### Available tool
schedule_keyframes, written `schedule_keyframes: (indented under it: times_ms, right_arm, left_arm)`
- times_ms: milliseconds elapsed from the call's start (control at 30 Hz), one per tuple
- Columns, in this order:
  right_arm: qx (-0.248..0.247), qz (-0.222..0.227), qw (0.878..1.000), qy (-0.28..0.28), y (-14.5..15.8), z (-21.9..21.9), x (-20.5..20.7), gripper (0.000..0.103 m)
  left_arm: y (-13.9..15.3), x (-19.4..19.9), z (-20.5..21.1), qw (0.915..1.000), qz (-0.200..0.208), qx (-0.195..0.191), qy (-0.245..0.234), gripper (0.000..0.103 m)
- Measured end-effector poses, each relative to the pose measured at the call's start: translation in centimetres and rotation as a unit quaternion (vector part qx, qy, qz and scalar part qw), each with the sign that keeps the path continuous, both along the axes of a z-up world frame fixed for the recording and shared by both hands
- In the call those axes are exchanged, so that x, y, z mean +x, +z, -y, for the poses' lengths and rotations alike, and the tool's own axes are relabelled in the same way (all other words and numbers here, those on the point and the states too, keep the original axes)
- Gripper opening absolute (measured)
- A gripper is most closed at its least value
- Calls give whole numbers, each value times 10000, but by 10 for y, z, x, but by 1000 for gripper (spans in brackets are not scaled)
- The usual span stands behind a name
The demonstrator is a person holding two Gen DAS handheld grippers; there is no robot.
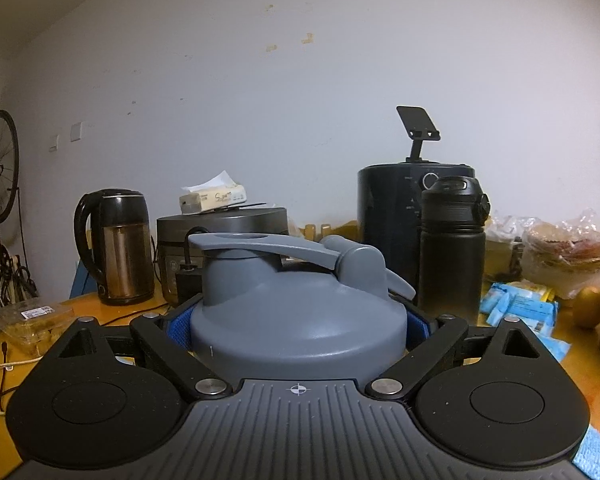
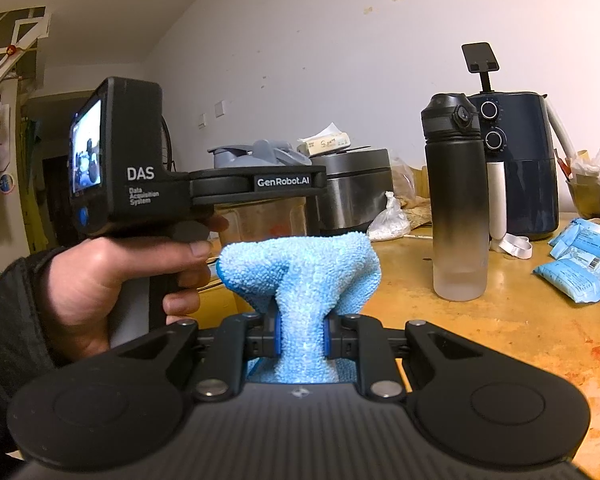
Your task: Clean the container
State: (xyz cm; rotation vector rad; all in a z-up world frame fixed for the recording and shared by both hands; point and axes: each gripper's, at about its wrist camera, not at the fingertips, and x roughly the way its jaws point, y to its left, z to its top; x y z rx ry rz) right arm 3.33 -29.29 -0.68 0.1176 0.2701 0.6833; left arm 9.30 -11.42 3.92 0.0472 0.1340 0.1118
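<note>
White walls, marked with a few scraps of tape, stood behind a glossy orange-brown wooden desk (image 2: 500,320) crowded along its far edge with appliances.

The left gripper (image 1: 298,320) pointed nearly level, its fingers (image 1: 180,324) spread wide and clamped on either side of the grey plastic lid of the shaker container (image 1: 296,312), whose flip cap and carry loop rose just ahead of the camera. In the right wrist view a person's left hand (image 2: 112,280), in a dark sleeve, gripped that tool's black handle, and the container's clear body (image 2: 260,220) hung beneath the fingers above the desk.

The right gripper (image 2: 300,336) also pointed nearly level, its fingers nearly closed and pinching a light blue microfibre cloth (image 2: 300,272), which bunched out ahead of them, near the container.

Further back stood a black steel kettle (image 1: 116,248), a grey rice cooker (image 1: 228,228), a dark blue air fryer (image 2: 528,164) and a tall black bottle (image 2: 456,200).
</note>
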Motion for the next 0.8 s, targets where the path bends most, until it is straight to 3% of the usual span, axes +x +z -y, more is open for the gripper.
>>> schedule_keyframes:
  times_ms: [800]
  right_arm:
    - [33, 0, 10000, 10, 1, -2, 1, 15]
  left_arm:
    - [-2, -3, -14, 9983, 60, -52, -582, 95]
